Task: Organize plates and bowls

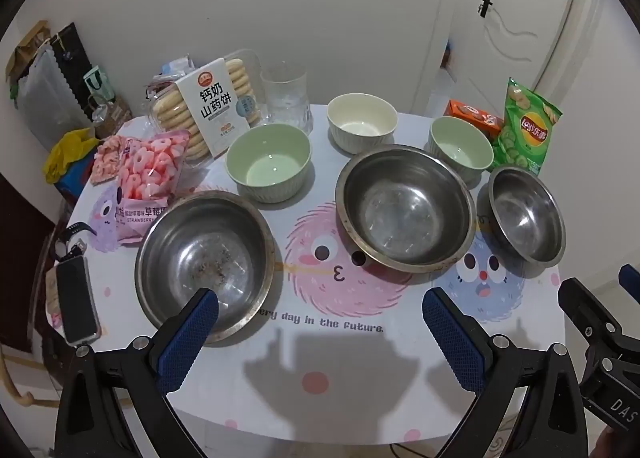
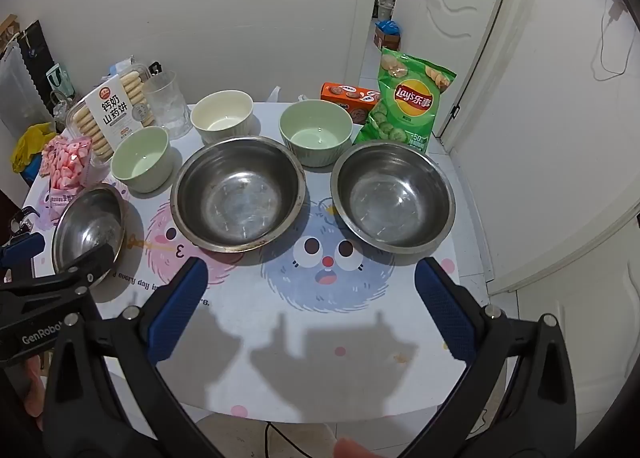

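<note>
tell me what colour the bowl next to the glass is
Cream white bowl, beside the clear glass; clearest in the right wrist view.

Chips bag (image 2: 408,101), biscuit box (image 1: 212,113), glass (image 1: 286,95), phone (image 1: 76,300).

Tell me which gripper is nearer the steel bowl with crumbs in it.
Left. The left gripper hangs open with one finger overlapping the crumb-flecked steel bowl; the right gripper is open farther right, facing the other two steel bowls.

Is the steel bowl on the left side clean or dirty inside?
Dirty: the left steel bowl shows dark crumbs and stains on its bottom.
</note>
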`<state>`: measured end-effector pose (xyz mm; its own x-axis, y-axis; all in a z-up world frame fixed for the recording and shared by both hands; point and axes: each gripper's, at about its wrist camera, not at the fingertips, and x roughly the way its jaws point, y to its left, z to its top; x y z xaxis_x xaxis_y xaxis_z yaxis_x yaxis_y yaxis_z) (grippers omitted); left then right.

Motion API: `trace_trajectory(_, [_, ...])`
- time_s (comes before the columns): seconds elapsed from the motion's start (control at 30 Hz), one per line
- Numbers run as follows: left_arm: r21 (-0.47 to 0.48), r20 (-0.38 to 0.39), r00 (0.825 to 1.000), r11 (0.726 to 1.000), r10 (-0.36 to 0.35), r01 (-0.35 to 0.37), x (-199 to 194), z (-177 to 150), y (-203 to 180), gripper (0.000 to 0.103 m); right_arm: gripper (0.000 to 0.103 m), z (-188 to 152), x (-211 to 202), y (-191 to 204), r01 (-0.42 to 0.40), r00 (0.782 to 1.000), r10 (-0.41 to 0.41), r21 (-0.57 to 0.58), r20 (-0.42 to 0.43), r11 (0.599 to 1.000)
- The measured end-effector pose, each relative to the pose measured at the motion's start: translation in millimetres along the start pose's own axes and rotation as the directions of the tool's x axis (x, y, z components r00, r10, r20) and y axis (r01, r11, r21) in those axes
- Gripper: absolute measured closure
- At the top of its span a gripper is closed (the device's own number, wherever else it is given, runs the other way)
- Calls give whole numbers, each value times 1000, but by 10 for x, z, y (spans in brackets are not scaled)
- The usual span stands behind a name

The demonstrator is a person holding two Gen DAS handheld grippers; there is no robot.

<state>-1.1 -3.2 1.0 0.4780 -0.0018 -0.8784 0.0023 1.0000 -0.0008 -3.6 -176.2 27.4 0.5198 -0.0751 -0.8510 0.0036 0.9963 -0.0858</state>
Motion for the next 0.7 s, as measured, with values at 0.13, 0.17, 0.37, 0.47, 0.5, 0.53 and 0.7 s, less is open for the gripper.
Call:
trace_trajectory(0.13, [-3,-3,1000,1000,-13,13,1,-3,2,0,0,-1,-5,-7,-4,1000,4,2,3,1000])
trace_trajectory(0.17, [1,4,1000,1000,-14,14,-29,-8,-2,0,0,0,-6,-8,-4,1000,4,3,2,1000])
trace_trajectory(0.37, [4,0,1000,1000,-10,10,-11,14,-3,0,0,-6,-14,-15,-3,1000,3,2,6,1000])
trace_trajectory(0.47, [10,3,1000,1000,-11,11,-17,-2,-2,0,0,-7,-15,-19,-5,1000,5,3,6,1000])
trace_trajectory(0.5, [10,3,1000,1000,-11,11,-17,0,-2,0,0,-6,-15,-21,-4,1000,4,3,6,1000])
trace_trajectory(0.53, [9,3,1000,1000,-12,12,-17,1,-3,0,0,-5,-15,-22,-3,1000,3,3,7,1000])
trace_trajectory(0.7, [11,10,1000,1000,-12,12,-30,-12,-21,0,0,-12,-27,-28,-4,1000,4,3,8,1000])
